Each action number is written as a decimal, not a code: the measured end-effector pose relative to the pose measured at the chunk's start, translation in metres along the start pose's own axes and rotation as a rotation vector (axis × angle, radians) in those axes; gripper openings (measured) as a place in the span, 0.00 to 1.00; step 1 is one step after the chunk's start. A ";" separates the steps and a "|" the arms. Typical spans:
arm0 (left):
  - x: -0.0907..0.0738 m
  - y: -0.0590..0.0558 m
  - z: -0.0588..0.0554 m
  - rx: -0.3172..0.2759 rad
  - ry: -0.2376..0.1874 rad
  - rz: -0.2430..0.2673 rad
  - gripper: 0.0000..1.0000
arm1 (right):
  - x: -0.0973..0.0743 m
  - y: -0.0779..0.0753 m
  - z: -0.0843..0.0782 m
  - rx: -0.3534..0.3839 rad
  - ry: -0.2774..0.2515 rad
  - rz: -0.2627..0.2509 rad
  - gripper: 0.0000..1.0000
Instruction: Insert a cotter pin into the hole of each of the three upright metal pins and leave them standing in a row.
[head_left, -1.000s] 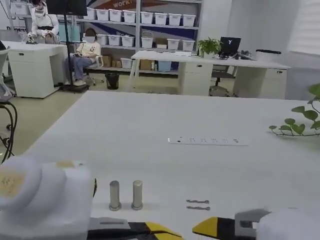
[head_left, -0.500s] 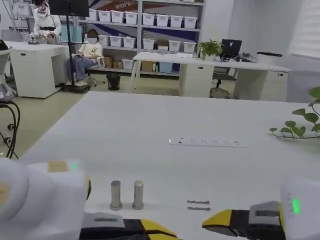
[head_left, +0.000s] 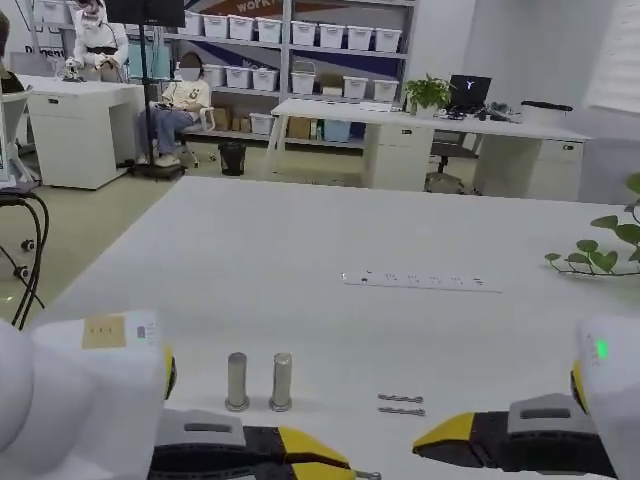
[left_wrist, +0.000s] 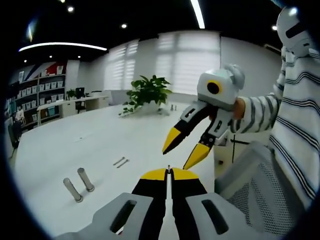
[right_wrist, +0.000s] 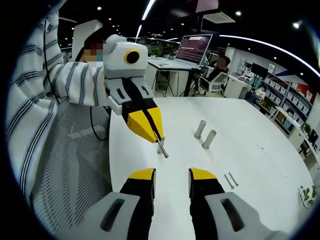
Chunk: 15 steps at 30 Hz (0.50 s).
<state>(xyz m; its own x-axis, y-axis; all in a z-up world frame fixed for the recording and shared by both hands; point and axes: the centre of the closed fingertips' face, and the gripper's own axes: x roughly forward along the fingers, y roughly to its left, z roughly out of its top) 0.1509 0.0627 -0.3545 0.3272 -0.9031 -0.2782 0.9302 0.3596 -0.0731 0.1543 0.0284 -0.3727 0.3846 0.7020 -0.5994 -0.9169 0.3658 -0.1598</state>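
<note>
Two upright metal pins (head_left: 237, 382) (head_left: 281, 381) stand side by side on the white table (head_left: 330, 250). They also show as metal pins (left_wrist: 79, 184) and metal pins (right_wrist: 205, 134) in the gripper views. Two cotter pins (head_left: 400, 404) lie to their right, seen again as cotter pins (left_wrist: 120, 161) and cotter pins (right_wrist: 230, 180). My left gripper (head_left: 320, 455) (left_wrist: 169, 172) (right_wrist: 152, 135) is shut on a thin metal piece (right_wrist: 161, 147), apparently a cotter pin. My right gripper (head_left: 440, 445) (right_wrist: 170, 176) (left_wrist: 182, 152) faces it, open with nothing between its fingers.
A white power strip (head_left: 420, 282) lies farther back on the table. A leafy plant (head_left: 600, 250) reaches in at the right edge. My striped sleeve (right_wrist: 65, 85) and a mesh chair (right_wrist: 75, 165) are beside the table's near edge. Desks, shelves and people are far behind.
The head view has tilted slightly, and both grippers show a little more at the bottom edge. The upright pins and the loose cotter pins have not moved.
</note>
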 end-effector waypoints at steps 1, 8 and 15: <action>0.000 -0.001 0.000 0.007 0.000 -0.005 0.00 | 0.001 0.001 -0.001 0.007 0.003 0.010 0.21; -0.003 -0.005 0.003 0.051 -0.007 -0.023 0.00 | 0.004 0.005 -0.001 0.059 -0.013 0.046 0.18; -0.004 -0.010 0.006 0.099 -0.022 -0.053 0.00 | 0.007 0.018 0.009 0.175 -0.081 0.140 0.14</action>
<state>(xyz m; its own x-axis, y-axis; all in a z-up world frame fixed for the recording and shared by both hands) 0.1409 0.0615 -0.3468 0.2800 -0.9253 -0.2557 0.9577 0.2876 0.0082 0.1418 0.0452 -0.3727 0.2692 0.7974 -0.5401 -0.9318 0.3574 0.0632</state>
